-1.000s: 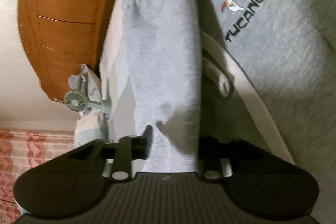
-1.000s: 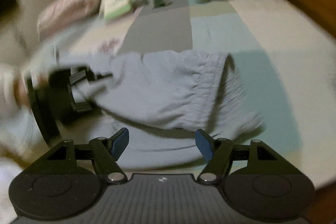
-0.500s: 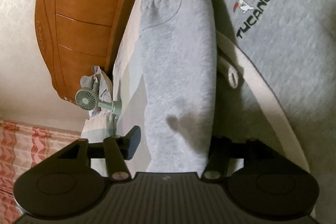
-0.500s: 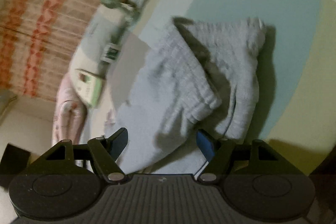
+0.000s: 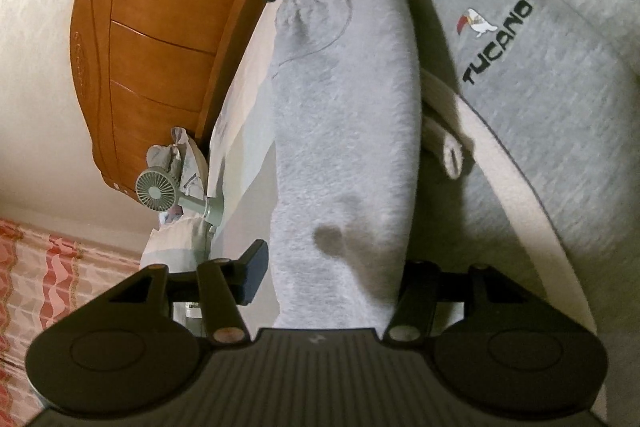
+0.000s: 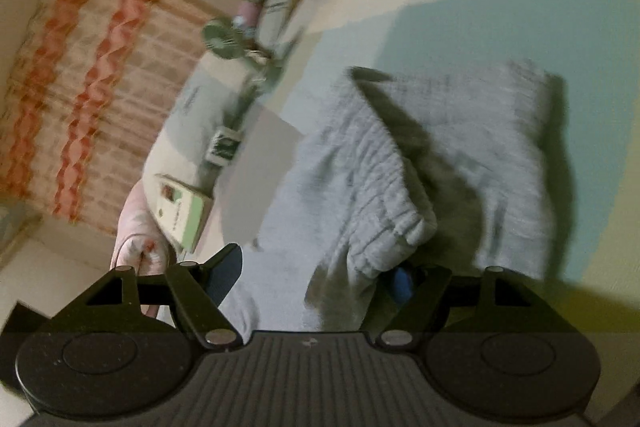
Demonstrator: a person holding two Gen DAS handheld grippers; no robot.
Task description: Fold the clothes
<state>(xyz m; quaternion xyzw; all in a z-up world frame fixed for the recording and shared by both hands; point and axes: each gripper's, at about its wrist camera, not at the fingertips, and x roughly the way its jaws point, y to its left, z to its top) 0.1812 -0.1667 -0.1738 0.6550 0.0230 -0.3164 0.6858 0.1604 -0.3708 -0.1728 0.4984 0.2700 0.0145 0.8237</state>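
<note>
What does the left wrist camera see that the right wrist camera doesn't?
Only the left wrist view shows the grey TUCANO top, its cream drawstring and the wooden headboard's panels. Only the right wrist view shows the green-edged box and the teal patch of bedsheet. Both show the grey sweatpants, the small green fan and the red-patterned curtain.

One garment [image 5: 344, 131], one fan [image 5: 157, 191]
</note>
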